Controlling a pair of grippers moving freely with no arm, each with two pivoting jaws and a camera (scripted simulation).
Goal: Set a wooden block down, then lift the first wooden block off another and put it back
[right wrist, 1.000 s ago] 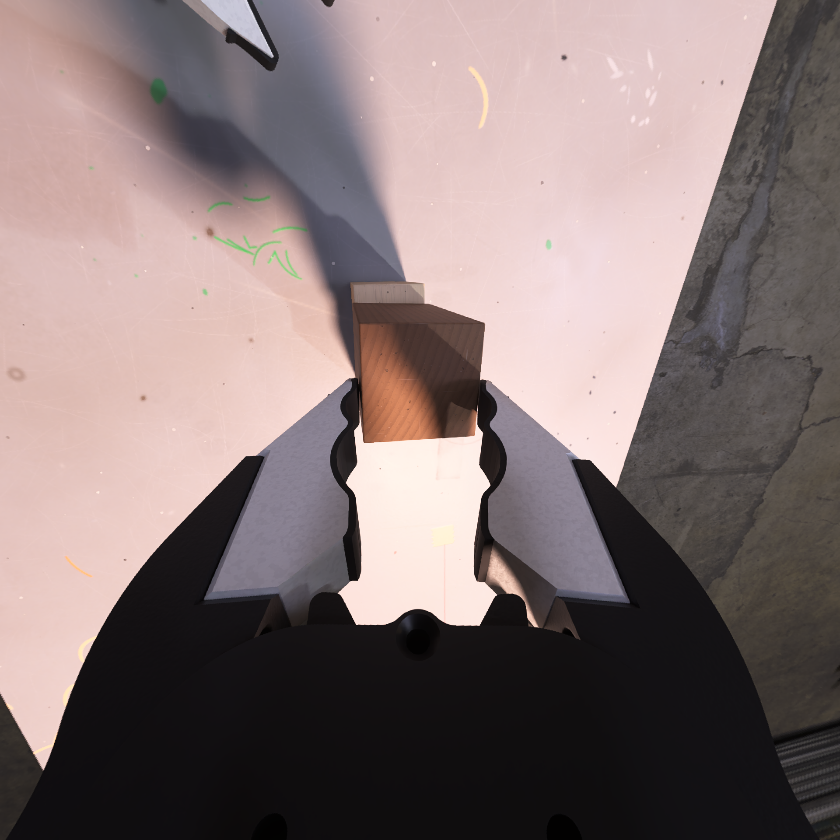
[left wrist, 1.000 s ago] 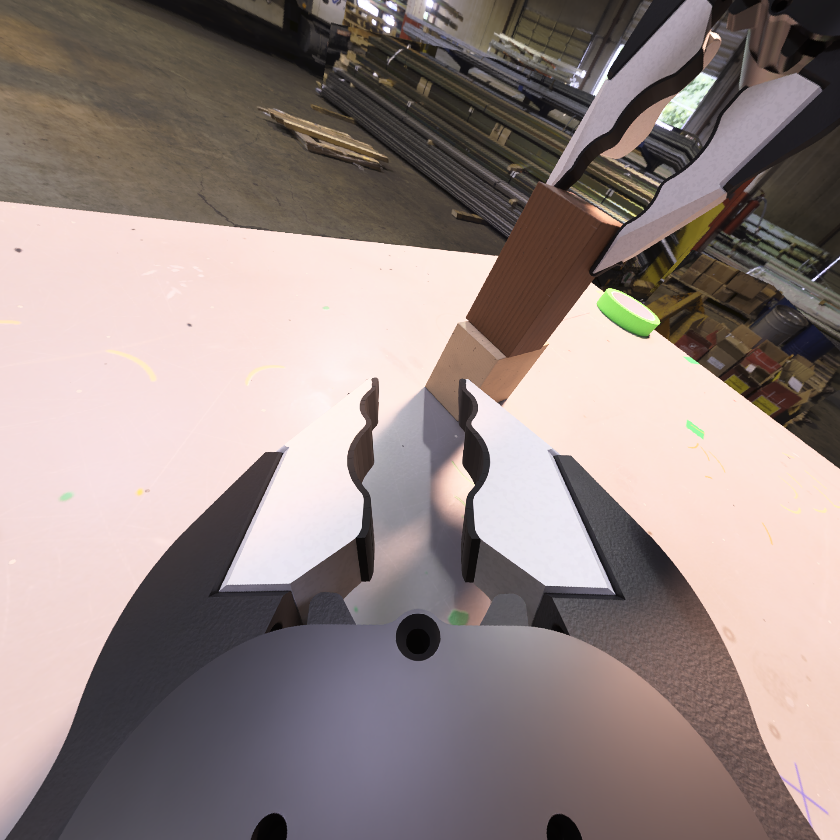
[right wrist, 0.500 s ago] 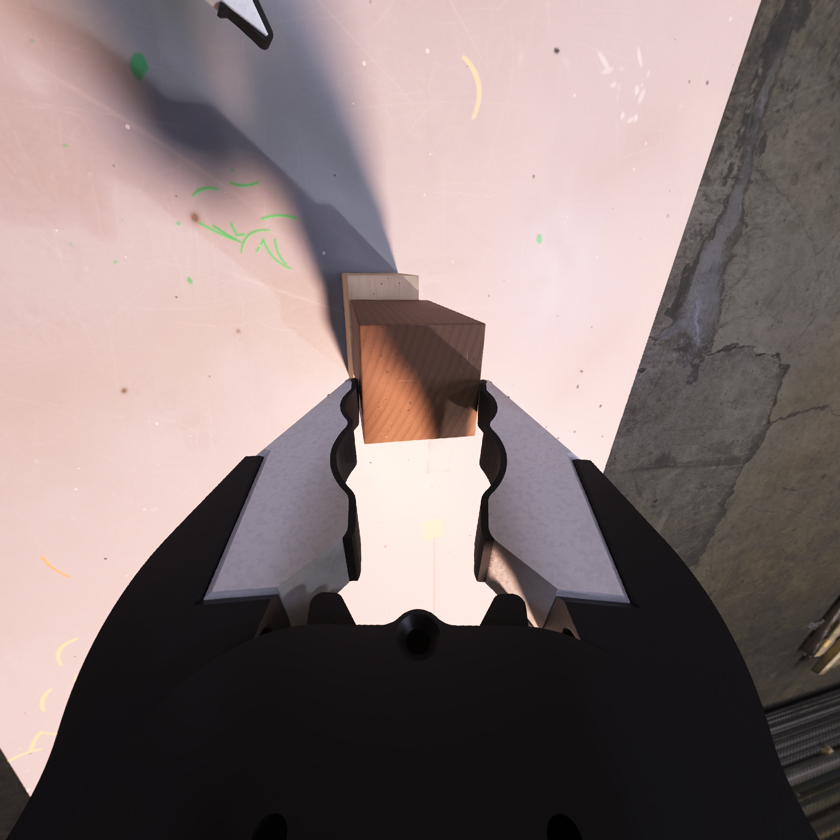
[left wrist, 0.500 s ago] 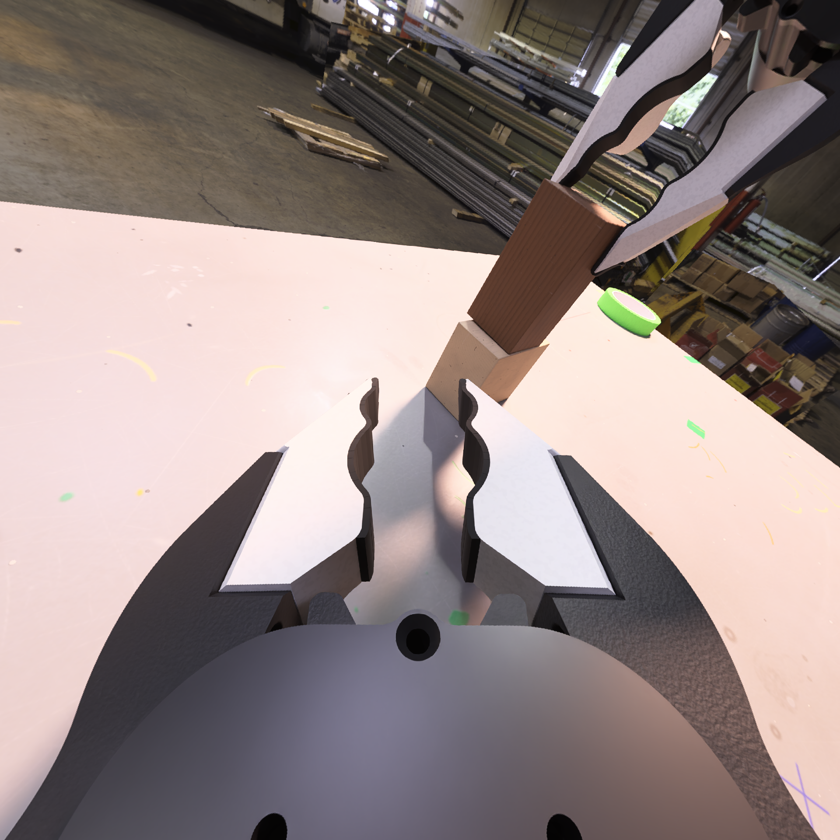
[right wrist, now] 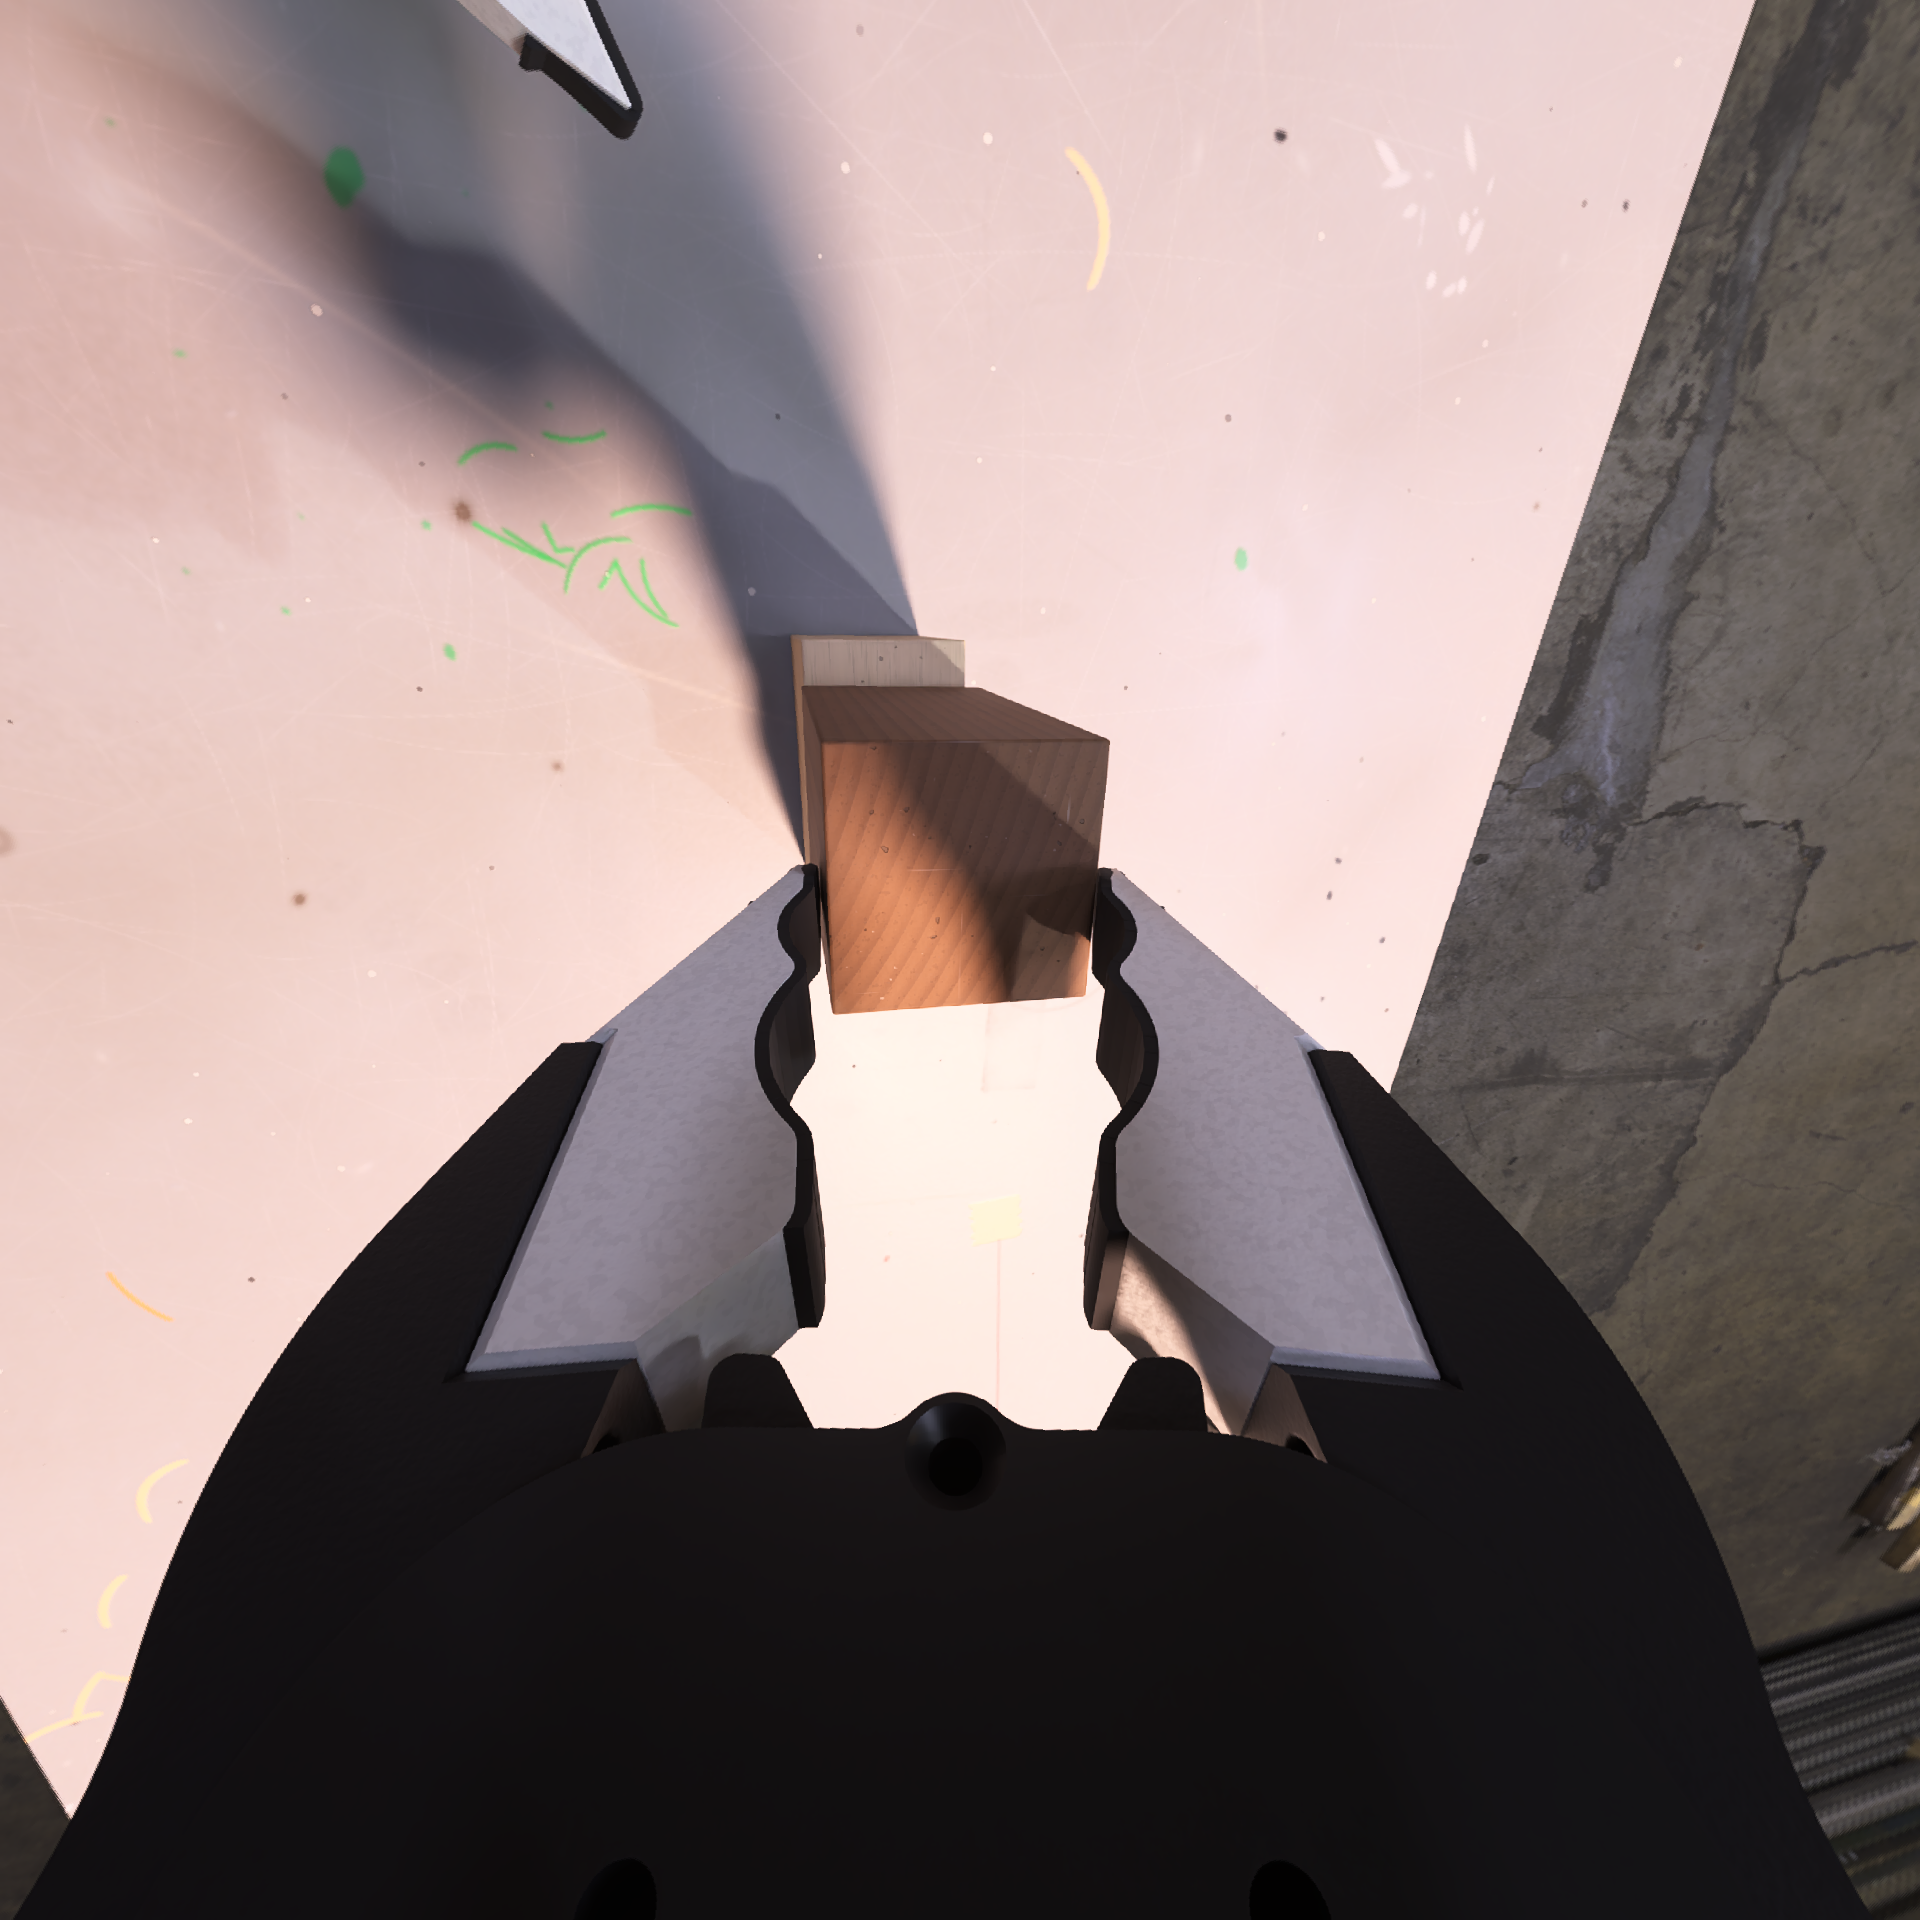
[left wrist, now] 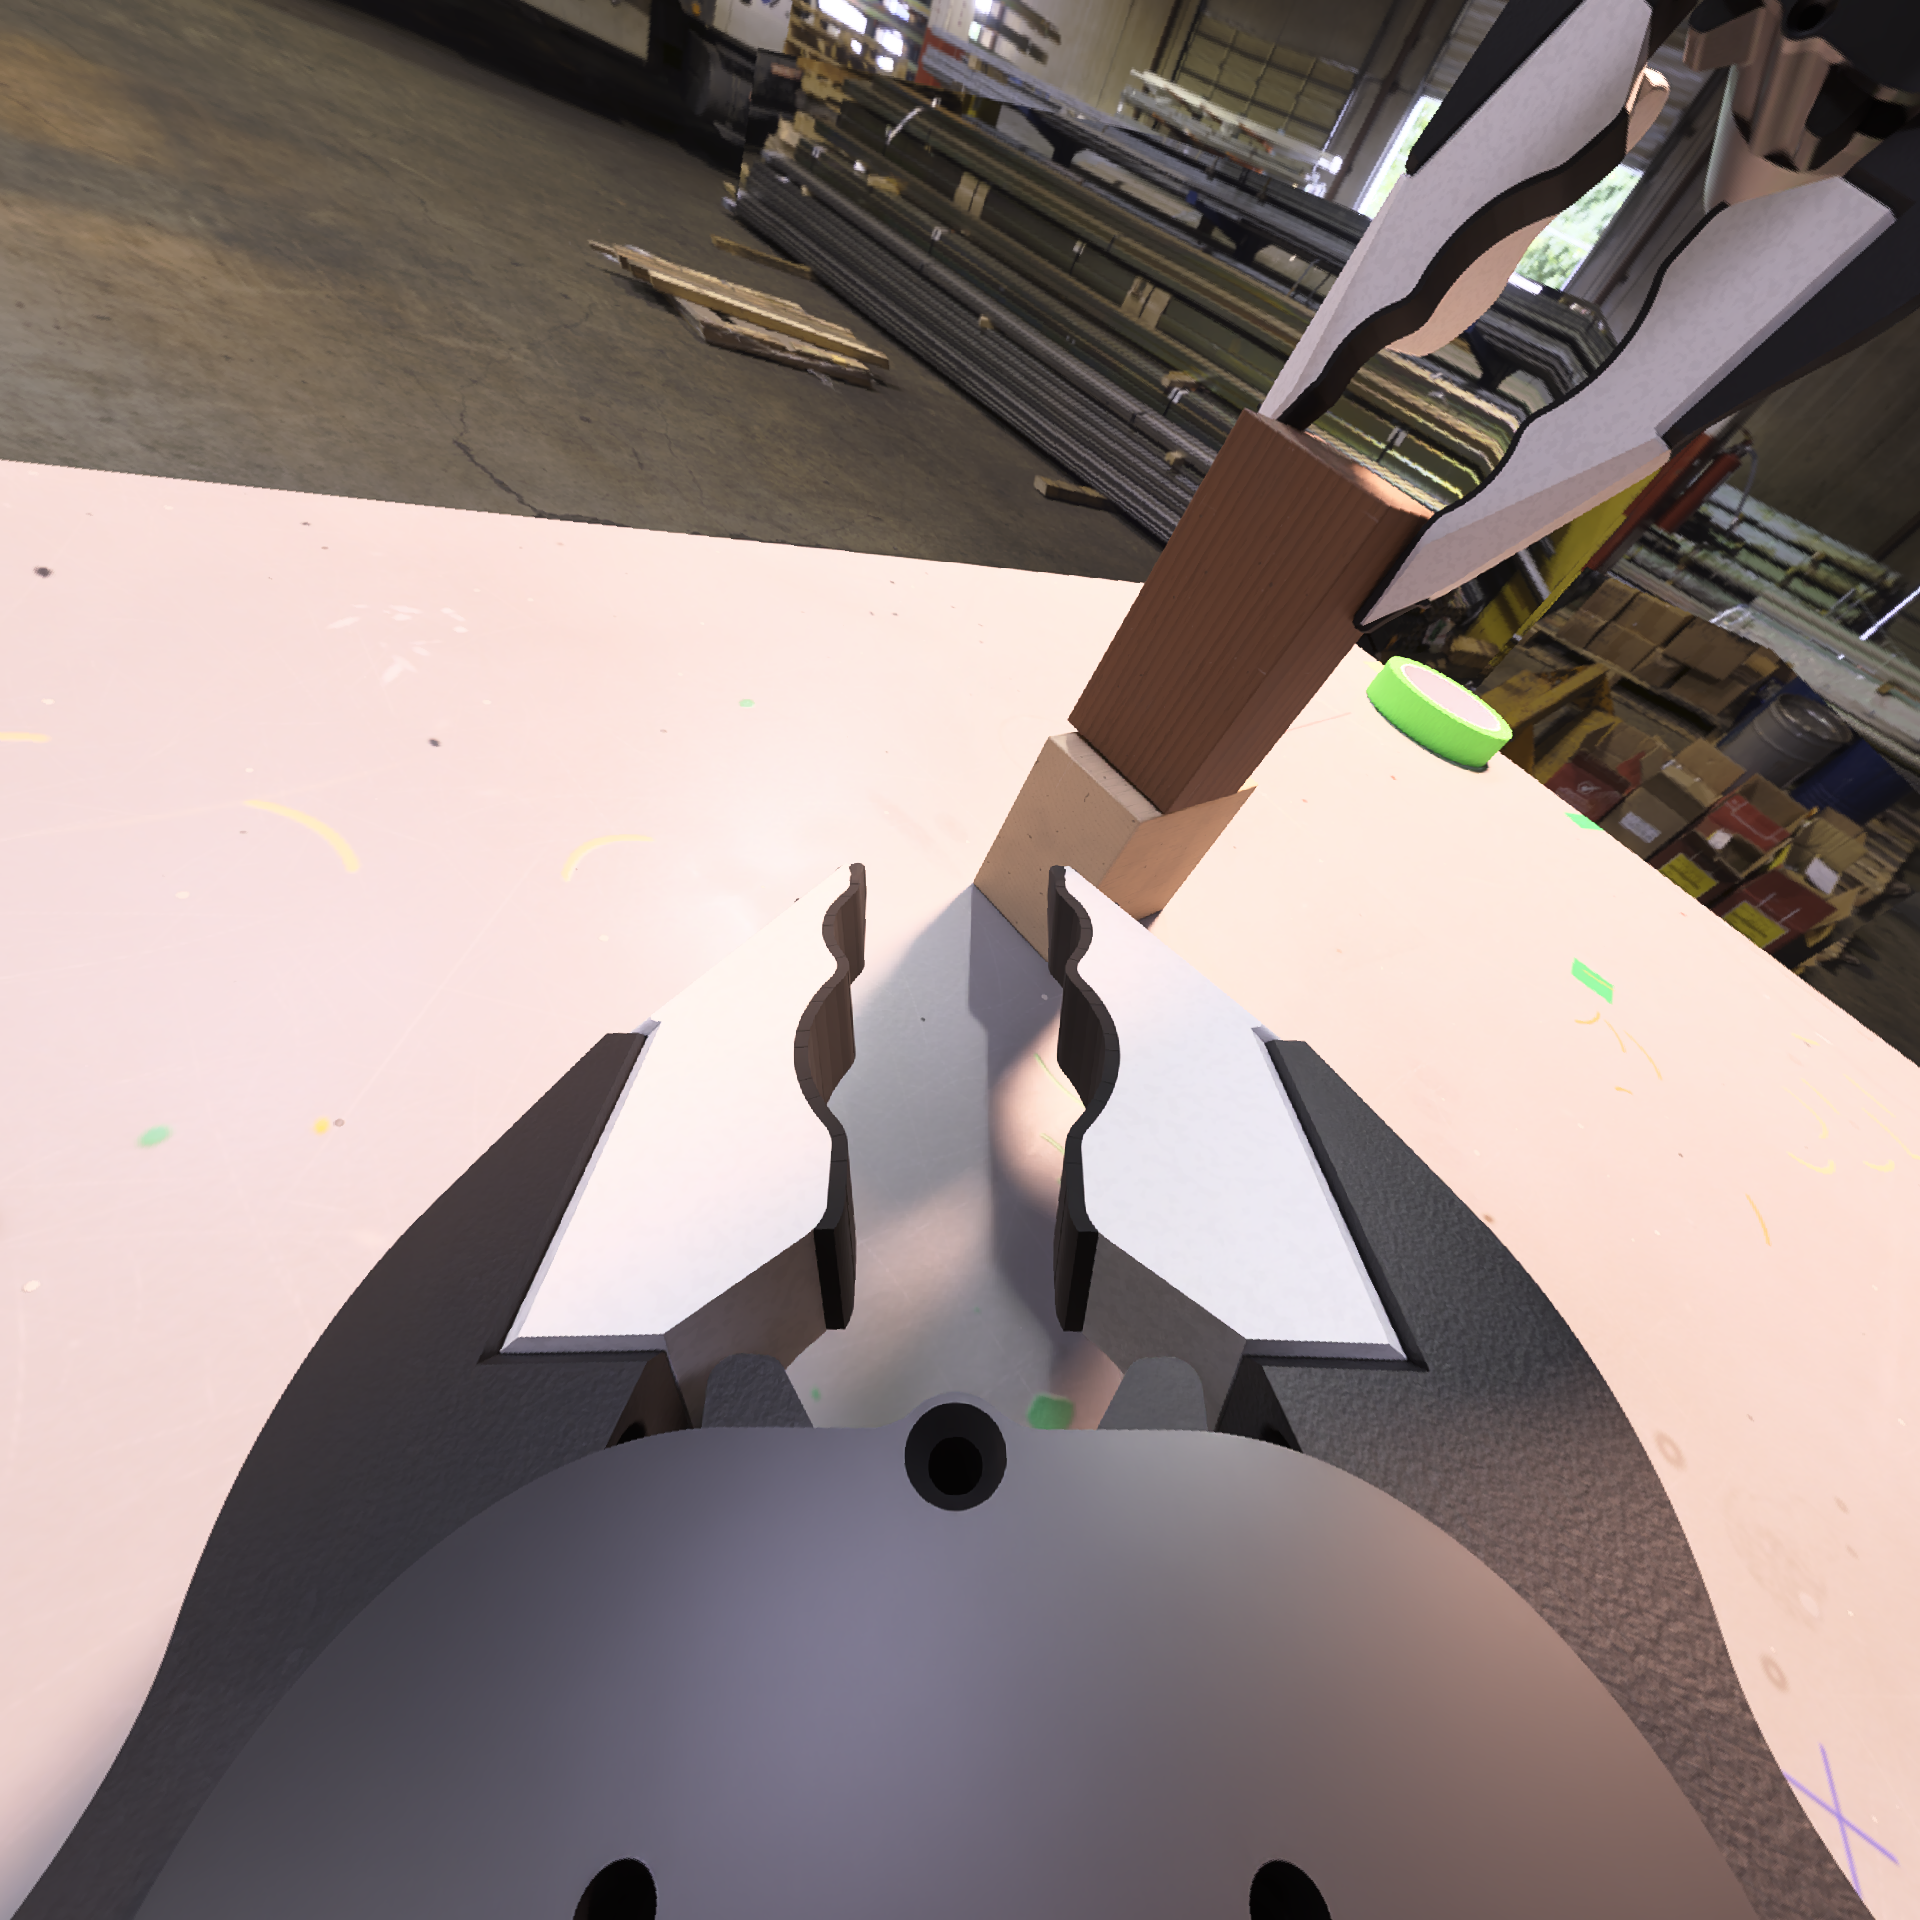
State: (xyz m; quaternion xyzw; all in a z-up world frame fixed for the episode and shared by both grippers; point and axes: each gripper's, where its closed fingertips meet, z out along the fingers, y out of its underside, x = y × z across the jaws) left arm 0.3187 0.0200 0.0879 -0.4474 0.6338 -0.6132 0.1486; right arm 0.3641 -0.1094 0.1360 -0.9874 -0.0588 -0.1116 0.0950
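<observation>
My right gripper (right wrist: pixel 956 878) is shut on a dark brown wooden block (right wrist: pixel 956 862), gripping its upper end. In the left wrist view it (left wrist: pixel 1330 520) comes in from the top right, holding the brown block (left wrist: pixel 1216 644) tilted. The block's lower end is at the top of a light wooden block (left wrist: pixel 1081 831) that stands on the pink table (left wrist: pixel 416 727). I cannot tell whether the two touch. The light block (right wrist: pixel 883 660) peeks out beyond the brown one. My left gripper (left wrist: pixel 956 878) is open and empty, low over the table, just short of the light block.
A green tape roll (left wrist: pixel 1439 712) lies near the table's far right edge. The table edge runs close to the right of the blocks, with concrete floor (right wrist: pixel 1662 727) beyond. A finger of the left gripper (right wrist: pixel 582 62) shows at the top of the right wrist view.
My right gripper has shifted slightly while still shut on the brown block, which keeps its tilt over the light block. The left gripper has not moved.
</observation>
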